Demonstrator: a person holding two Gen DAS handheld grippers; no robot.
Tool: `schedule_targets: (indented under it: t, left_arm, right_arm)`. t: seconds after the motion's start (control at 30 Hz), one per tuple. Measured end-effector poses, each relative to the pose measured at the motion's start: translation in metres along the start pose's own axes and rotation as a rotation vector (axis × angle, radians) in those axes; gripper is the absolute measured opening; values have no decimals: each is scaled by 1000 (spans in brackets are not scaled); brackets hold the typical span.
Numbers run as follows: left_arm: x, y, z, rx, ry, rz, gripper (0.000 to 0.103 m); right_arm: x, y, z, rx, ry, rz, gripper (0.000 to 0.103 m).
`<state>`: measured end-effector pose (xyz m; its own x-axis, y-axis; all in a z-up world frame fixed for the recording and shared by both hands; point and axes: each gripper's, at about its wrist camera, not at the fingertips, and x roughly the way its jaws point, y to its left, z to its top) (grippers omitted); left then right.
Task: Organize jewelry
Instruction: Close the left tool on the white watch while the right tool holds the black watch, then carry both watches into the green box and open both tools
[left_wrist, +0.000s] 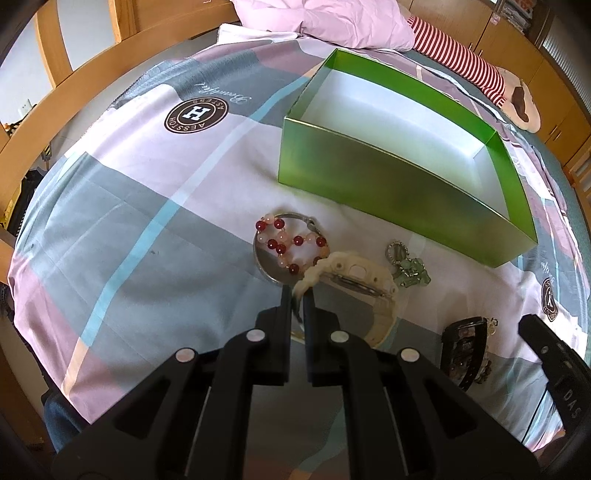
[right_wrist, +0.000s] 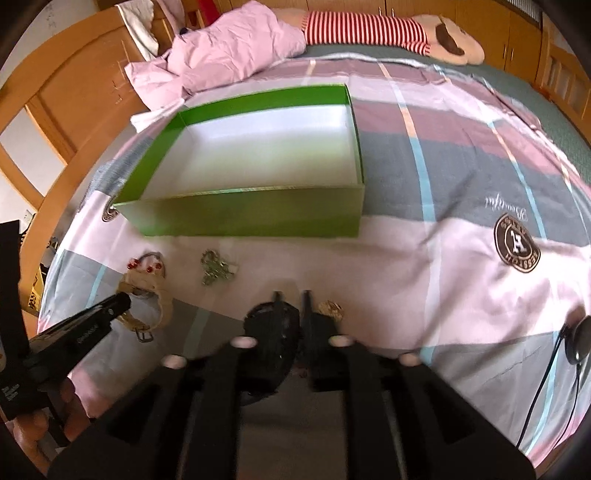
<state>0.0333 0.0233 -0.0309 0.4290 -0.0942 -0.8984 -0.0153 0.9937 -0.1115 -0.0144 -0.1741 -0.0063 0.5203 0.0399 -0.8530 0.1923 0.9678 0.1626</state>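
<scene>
Left gripper (left_wrist: 297, 291) is pinched on the cream watch (left_wrist: 354, 277) strap. Right gripper (right_wrist: 291, 295) is clamped around the black watch (right_wrist: 273, 328). Both lie on the bedspread (left_wrist: 129, 221) just before the empty green box (left_wrist: 369, 177), evidently their destination.

the bedspread (left_wrist: 122, 206) carries a round brown badge (left_wrist: 195, 115) with a white "h" in the middle; around its ring the letters read "aesston" and "astess", seen upside down. beside it runs a cursive word, too slanted to read surely. the right wrist view shows another such badge (right_wrist: 517, 248). the right claw (left_wrist: 554, 365) bears the letters "das".
</scene>
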Motion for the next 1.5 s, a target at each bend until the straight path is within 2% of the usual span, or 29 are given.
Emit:
schedule_targets:
  t: [0.03, 0.07, 0.1, 0.3, 0.37, 0.47, 0.53, 0.57, 0.6, 0.67, 0.87, 1.07, 1.33, 1.5]
  left_arm:
    - [0, 0, 0, 0, 1, 1, 7]
    - [1, 0, 0, 0, 2, 2, 7]
    - [1, 0, 0, 1, 5, 3, 7]
    - [3, -3, -1, 12, 11, 8, 7]
    - [4, -3, -1, 15, 14, 10, 7]
    - [5, -4, -1, 20, 17, 14, 7]
    - [5, -6, -1, 26, 18, 17, 7]
    - [5, -6, -1, 29, 19, 18, 7]
    - [6, -7, -1, 31, 19, 19, 7]
    - [5, -7, -1, 33, 18, 20, 7]
    - [3, -8, -1, 31, 6, 22, 7]
    - [-8, -10, -2, 37, -42, 16, 7]
    - [-12, -11, -2, 42, -58, 4, 7]
    - [-26, -5, 13, -10, -80, -97, 7]
  right_arm:
    - [1, 1, -1, -9, 0, -8, 52]
    - [2, 2, -2, -22, -2, -18, 57]
    - [4, 5, -3, -42, 0, -33, 59]
    - [30, 23, -13, -143, 34, -86, 59]
    - [40, 26, -15, -152, 49, -81, 56]
    - [50, 28, -17, -160, 61, -54, 45]
    - [50, 32, -17, -170, 57, -50, 27]
    - [49, 34, -16, -181, 51, -68, 14]
    - [49, 35, -15, -191, 57, -71, 6]
    - [48, 32, -13, -159, 69, -20, 4]
    - [27, 28, -8, -120, 19, -1, 4]
    - [1, 28, 2, -116, -43, 5, 4]
    - [6, 31, -3, -129, -27, 5, 4]
    - [-14, 24, 16, -103, -103, 26, 4]
